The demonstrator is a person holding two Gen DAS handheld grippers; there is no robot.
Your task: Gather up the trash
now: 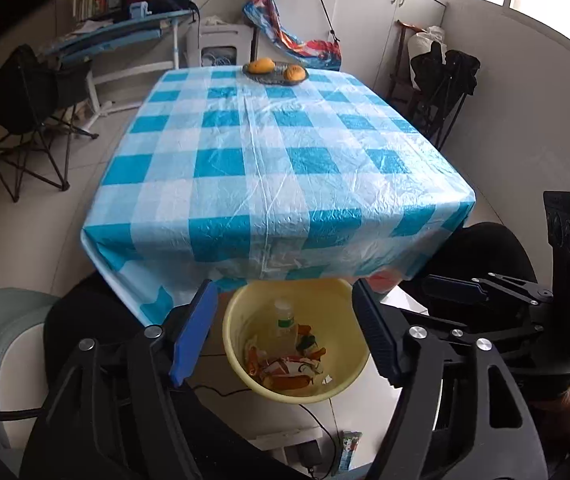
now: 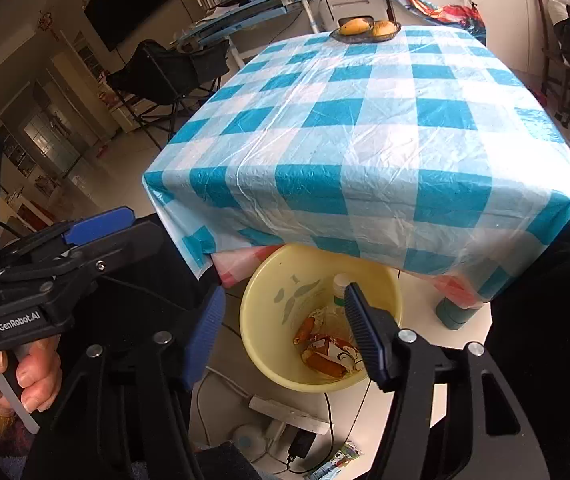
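Observation:
A yellow bin stands on the floor under the near edge of the table, also in the right wrist view. In it lie a clear plastic bottle and several orange and white wrappers, also seen from the right wrist. My left gripper is open and empty above the bin. My right gripper is open and empty above the bin too. The table's blue checked cloth bears no trash that I can see.
A dark plate with two yellow fruits sits at the table's far edge. A small carton lies on the floor by a power strip and cables. Folding chairs stand left and right of the table.

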